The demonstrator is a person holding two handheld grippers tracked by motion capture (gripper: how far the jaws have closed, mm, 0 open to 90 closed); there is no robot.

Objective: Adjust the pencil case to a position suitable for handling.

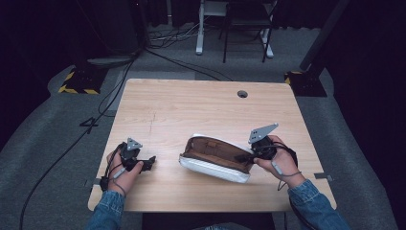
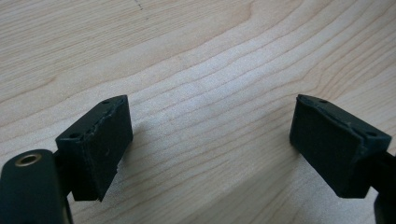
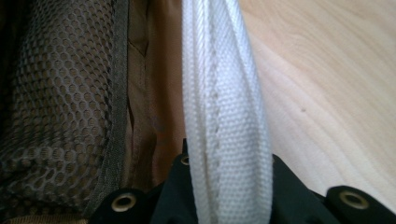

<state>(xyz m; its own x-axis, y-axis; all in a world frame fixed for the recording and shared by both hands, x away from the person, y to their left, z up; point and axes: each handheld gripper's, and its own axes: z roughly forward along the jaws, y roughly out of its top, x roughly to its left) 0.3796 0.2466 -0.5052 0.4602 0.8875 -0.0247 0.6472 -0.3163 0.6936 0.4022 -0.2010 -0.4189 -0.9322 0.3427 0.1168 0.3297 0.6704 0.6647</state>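
Observation:
A white zip case with a brown lining lies open on the wooden table, right of centre. My right gripper is shut on its right end. In the right gripper view the white woven edge of the case runs up from between the jaws, with brown lining and a dark mesh pocket to its left. My left gripper rests low over the table at the front left, apart from the case. Its two black pads stand wide open over bare wood, with nothing between them.
A round cable hole sits near the table's far edge. Beyond the table are a chair and desk legs, floor cables and a yellow-black striped base. Grey carpet surrounds the table.

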